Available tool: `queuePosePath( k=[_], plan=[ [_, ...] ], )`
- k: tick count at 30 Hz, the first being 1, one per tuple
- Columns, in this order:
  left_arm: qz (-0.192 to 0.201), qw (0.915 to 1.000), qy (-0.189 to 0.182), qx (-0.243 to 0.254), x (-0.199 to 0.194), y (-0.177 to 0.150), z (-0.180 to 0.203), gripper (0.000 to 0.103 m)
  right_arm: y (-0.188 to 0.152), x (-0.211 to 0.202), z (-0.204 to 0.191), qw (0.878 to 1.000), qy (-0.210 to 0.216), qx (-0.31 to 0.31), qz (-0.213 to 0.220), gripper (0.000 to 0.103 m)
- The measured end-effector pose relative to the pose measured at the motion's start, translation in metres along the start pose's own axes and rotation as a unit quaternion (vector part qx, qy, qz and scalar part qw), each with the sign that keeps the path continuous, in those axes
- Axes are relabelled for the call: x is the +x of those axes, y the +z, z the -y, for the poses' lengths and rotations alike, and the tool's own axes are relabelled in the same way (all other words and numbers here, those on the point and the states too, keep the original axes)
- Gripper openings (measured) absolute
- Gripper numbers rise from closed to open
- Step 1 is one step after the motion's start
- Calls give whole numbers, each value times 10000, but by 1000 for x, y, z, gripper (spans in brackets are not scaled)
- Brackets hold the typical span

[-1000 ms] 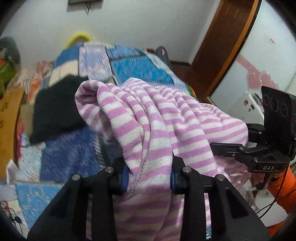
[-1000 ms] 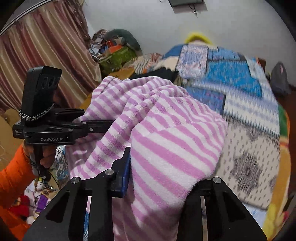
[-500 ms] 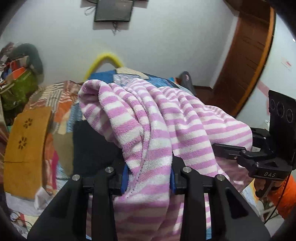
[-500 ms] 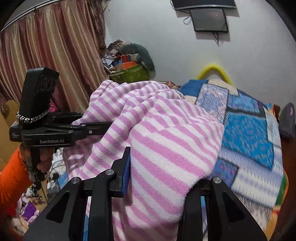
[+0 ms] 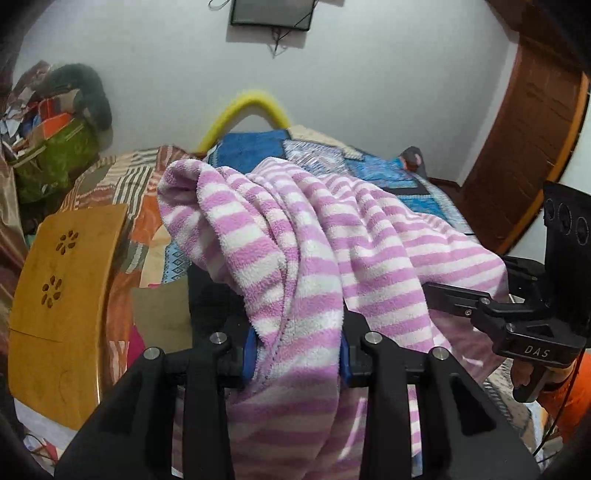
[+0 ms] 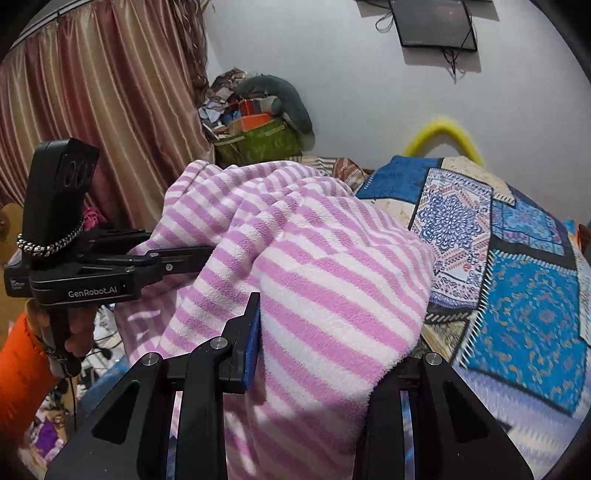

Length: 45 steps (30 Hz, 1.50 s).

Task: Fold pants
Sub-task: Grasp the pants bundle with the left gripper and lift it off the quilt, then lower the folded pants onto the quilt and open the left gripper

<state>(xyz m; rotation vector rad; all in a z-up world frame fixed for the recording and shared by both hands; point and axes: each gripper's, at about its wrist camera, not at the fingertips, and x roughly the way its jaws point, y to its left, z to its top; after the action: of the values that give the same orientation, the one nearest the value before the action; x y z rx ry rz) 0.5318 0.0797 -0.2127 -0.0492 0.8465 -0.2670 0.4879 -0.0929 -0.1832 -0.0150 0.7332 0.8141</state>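
Bed [image 6: 517, 295] receded, pants [image 5: 295, 258] gripped (curtain [image 6: 110, 110] right-view only)

A home bedroom, bed [image 6: 517, 295] under a patchwork quilt, long curtains [image 6: 110, 110] at far left, wall-mounted screen [image 6: 436, 26], heaped clothes [image 6: 258, 122] in the corner

Left tool [image 5: 295, 354] clamping striped pants [image 5: 295, 258], right tool [image 5: 428, 288] alongside
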Motion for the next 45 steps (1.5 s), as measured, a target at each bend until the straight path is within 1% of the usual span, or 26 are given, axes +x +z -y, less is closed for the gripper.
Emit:
queuePosePath(
  k=[5, 7, 10, 12, 14, 16, 17, 19, 21, 22, 25, 28, 30, 31, 33, 34, 35, 37, 39, 45],
  plan=[
    [-225, 9995, 200, -133, 50, -9, -27, 35, -2, 52, 15, 9998, -63, 34, -212, 28],
    [-366, 9985, 261, -314, 73, -15, -42, 36, -5, 69, 20, 9995, -151, 31, -285, 28],
    [-699, 9948, 249, -700, 110, -27, -65, 38, -15, 98, 29, 9978, -394, 111, -524, 29],
    [-660, 9942, 161, -837, 118, -34, -73, 42, -21, 106, 34, 9967, -497, 159, -614, 30],
    [-599, 9942, 86, -885, 117, -35, -75, 42, -28, 110, 43, 9962, -460, 334, -663, 33],
    [-623, 9945, 134, -832, 113, -35, -72, 45, -32, 105, 48, 9958, -365, 511, -666, 34],
    [-639, 9947, 185, -779, 111, -34, -70, 46, -33, 99, 49, 9956, -347, 540, -679, 36],
    [-632, 9949, 326, -722, 106, -34, -73, 53, -35, 89, 49, 9955, -438, 492, -679, 40],
    [-608, 9944, 398, -769, 98, -35, -76, 58, -37, 78, 49, 9949, -558, 396, -743, 43],
    [-589, 9941, 385, -830, 92, -37, -79, 58, -38, 75, 50, 9947, -583, 389, -753, 46],
    [-570, 9933, 402, -920, 78, -41, -86, 60, -44, 57, 53, 9932, -760, 344, -815, 47],
    [-552, 9924, 524, -969, 61, -48, -92, 61, -49, 40, 55, 9901, -1080, 211, -868, 47],
    [-556, 9920, 620, -947, 53, -50, -92, 61, -52, 30, 56, 9888, -1176, 190, -903, 47],
    [-564, 9918, 704, -905, 49, -51, -91, 61, -51, 25, 57, 9882, -1210, 180, -916, 47],
    [-550, 9911, 994, -698, 39, -52, -86, 61, -51, 10, 55, 9882, -1269, 172, -841, 47],
    [-549, 9891, 1268, -510, 33, -53, -83, 61, -51, 3, 52, 9885, -1276, 173, -795, 47],
    [-577, 9874, 1406, -437, 30, -55, -82, 61, -49, -2, 51, 9888, -1277, 179, -755, 47],
    [-675, 9842, 1575, -438, 22, -58, -82, 59, -47, -14, 45, 9900, -1243, 183, -637, 47],
    [-614, 9849, 1559, -443, 3, -60, -79, 59, -42, -31, 33, 9916, -1197, 150, -464, 47],
    [-75, 9893, 1375, -472, -69, -59, -54, 59, -31, -69, -4, 9940, -1094, 5, -45, 47]
  ],
)
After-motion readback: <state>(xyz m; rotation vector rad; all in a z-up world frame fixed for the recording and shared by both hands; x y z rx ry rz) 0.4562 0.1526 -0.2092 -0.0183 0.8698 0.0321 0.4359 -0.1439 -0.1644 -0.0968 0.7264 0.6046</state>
